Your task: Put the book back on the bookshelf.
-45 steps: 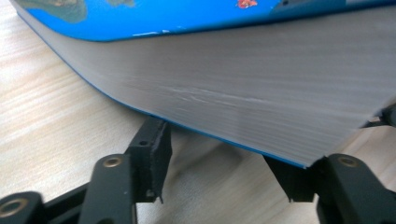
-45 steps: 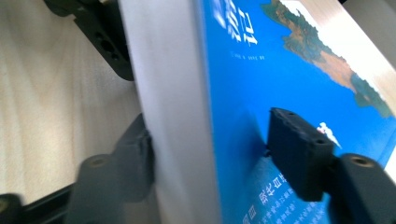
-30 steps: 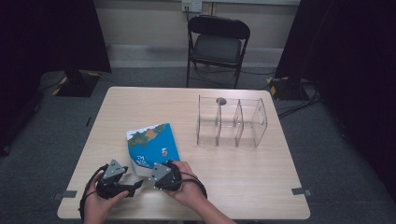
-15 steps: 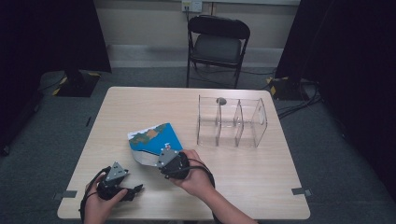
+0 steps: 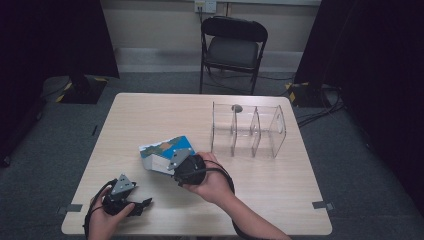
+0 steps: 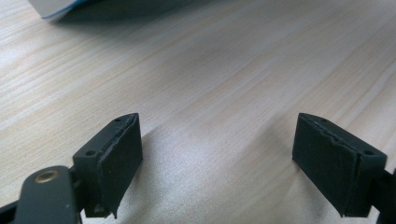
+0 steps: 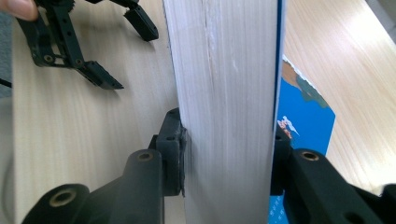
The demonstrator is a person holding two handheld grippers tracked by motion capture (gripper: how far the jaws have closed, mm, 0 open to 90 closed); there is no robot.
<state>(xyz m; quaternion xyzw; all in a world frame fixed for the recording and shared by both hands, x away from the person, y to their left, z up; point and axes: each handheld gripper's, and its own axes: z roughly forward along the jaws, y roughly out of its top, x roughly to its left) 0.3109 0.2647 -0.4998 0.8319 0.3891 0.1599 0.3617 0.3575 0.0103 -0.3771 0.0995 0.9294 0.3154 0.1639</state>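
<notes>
The right hand-held gripper (image 7: 229, 149) clamps a blue-covered book (image 5: 162, 152) by its page edge, while the left hand-held gripper (image 6: 219, 163) rests wide open and empty on the desk (image 5: 150, 115).

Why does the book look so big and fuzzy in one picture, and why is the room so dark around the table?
In the right gripper view the book sits right against the lens, so its page edges look huge and soft. In the high view, light falls on the table while the surrounding curtains stay black. In the left gripper view, the wood shows a pale sheen.
</notes>
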